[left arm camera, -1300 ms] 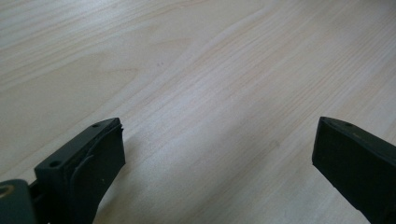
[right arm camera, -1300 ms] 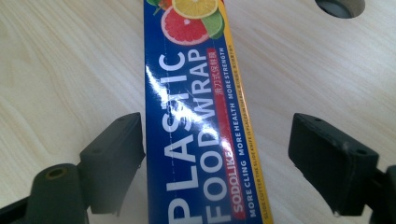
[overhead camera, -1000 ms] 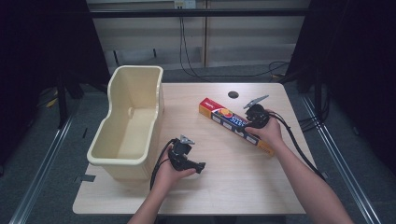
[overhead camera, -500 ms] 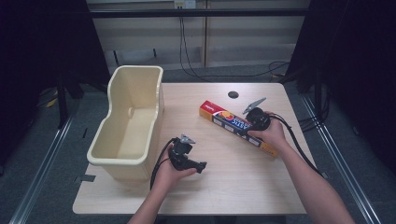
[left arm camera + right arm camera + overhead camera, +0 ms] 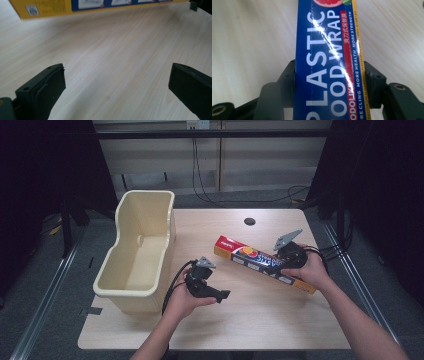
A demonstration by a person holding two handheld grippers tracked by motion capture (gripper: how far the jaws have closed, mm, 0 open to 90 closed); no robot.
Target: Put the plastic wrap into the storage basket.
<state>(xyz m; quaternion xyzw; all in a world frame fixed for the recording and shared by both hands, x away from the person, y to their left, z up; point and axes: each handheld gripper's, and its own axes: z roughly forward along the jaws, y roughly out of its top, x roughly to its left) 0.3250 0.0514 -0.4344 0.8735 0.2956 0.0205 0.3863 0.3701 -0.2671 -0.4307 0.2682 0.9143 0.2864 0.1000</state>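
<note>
A long box of plastic food wrap point(image 5: 245, 255), blue and yellow with a red end, lies slanted across the right half of the wooden table point(image 5: 260, 320). My right gripper point(image 5: 284, 262) is shut across the box near its right end. In the right gripper view both black jaws press the sides of the box point(image 5: 327, 50). My left gripper point(image 5: 212, 287) rests low over the table's middle, left of the box, with its jaws wide apart. In the left gripper view bare wood lies between the jaws, and the box point(image 5: 75, 6) runs along the top edge.
A tall cream plastic tub point(image 5: 140, 255) stands on the table's left side and overhangs its edge, close to my left hand. A dark round cable hole point(image 5: 250, 221) sits near the table's far edge. Cables trail from both grippers.
My right gripper and the box it holds have shifted a little to the right and toward the person. The left gripper has hardly moved.
</note>
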